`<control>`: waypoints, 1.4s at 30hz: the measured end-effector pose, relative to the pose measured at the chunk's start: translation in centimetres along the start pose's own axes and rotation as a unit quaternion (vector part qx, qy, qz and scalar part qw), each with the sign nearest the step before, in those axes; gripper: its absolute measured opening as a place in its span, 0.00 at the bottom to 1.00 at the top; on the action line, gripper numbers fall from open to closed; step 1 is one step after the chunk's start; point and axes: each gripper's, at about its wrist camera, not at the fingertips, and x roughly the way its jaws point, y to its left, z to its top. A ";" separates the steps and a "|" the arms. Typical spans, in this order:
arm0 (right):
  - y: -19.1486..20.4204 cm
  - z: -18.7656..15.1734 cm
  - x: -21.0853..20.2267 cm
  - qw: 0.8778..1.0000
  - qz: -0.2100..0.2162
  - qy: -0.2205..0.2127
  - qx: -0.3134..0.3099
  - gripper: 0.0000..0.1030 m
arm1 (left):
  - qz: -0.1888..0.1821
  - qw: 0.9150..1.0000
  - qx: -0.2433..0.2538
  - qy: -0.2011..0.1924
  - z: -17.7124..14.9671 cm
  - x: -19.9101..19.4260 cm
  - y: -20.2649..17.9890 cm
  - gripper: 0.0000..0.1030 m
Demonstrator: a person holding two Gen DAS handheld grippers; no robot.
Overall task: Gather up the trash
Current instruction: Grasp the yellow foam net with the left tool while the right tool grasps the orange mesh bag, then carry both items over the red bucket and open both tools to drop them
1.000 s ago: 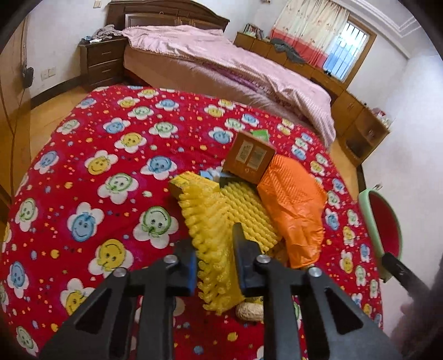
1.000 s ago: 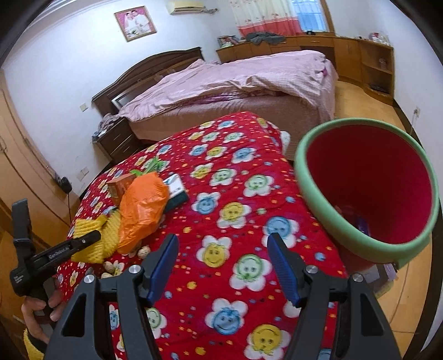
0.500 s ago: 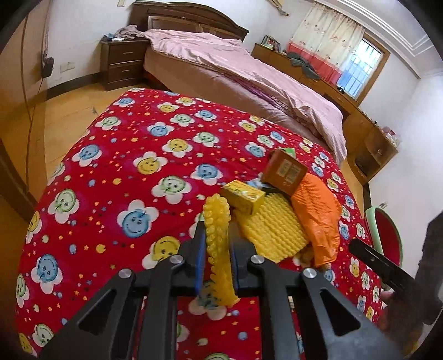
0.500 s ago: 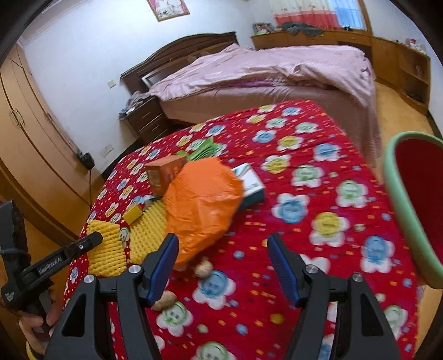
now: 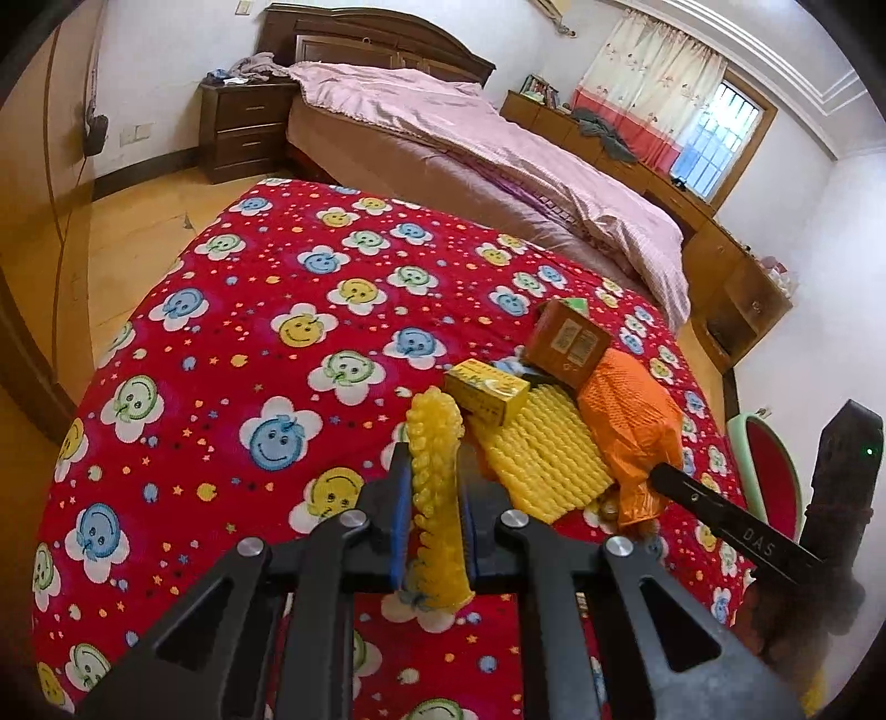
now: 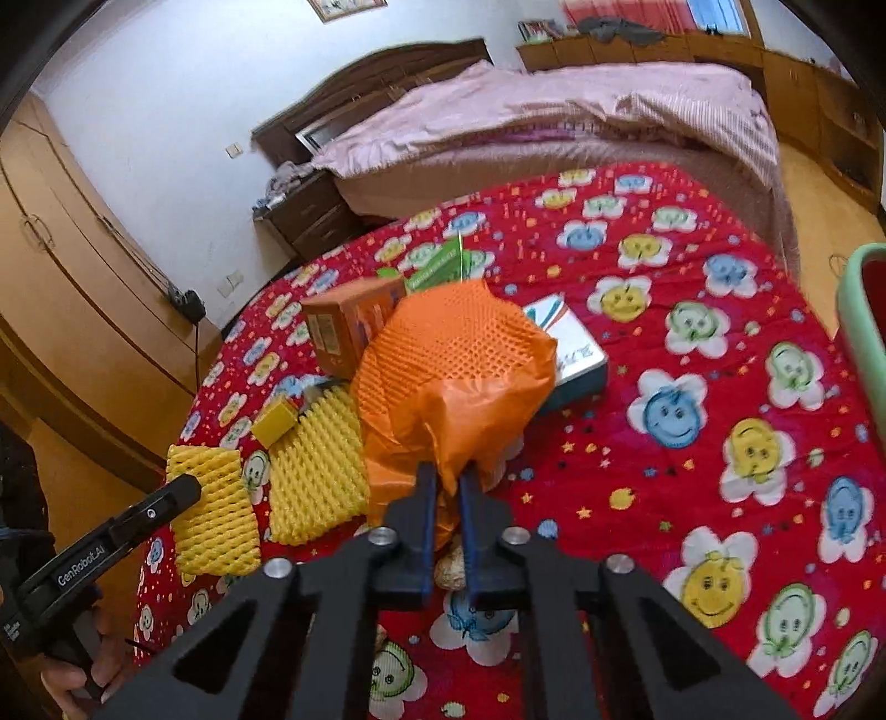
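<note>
A bedroom in a home. Shown by a wide bed with a carved dark wooden headboard (image 5: 382, 41) and a rumpled pink cover (image 5: 498, 149), and by a dark wooden nightstand with drawers (image 5: 243, 130) beside it, clothes heaped on top. Along the far wall, low light-brown wooden cabinets (image 5: 720, 260) under a barred window with cream and red curtains (image 5: 653, 83). On the left of the right wrist view, tall light-brown wardrobe doors (image 6: 72, 277), and a framed picture (image 6: 346, 6) high on the white wall. Underfoot, yellow wooden floor (image 5: 127, 232). In front, a red fleece blanket printed with smiling flowers (image 5: 266, 343).
</note>
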 end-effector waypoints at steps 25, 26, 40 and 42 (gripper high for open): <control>-3.8 -1.2 -17.1 0.980 -0.006 -0.195 0.033 0.04 | -0.073 0.994 0.077 -0.029 -0.3 -4.9 -8.8 0.12; -4.1 -1.2 -17.6 0.979 -0.009 -0.200 0.036 0.04 | -0.076 0.993 0.084 -0.027 -0.3 -4.8 -9.5 0.12; -10.9 -1.9 -23.7 0.961 -0.079 -0.252 0.086 0.04 | -0.128 0.975 0.180 0.005 -1.2 -2.5 -20.3 0.11; -12.0 -2.1 -24.1 0.958 -0.090 -0.254 0.094 0.04 | -0.137 0.972 0.190 0.013 -1.2 -1.7 -22.0 0.12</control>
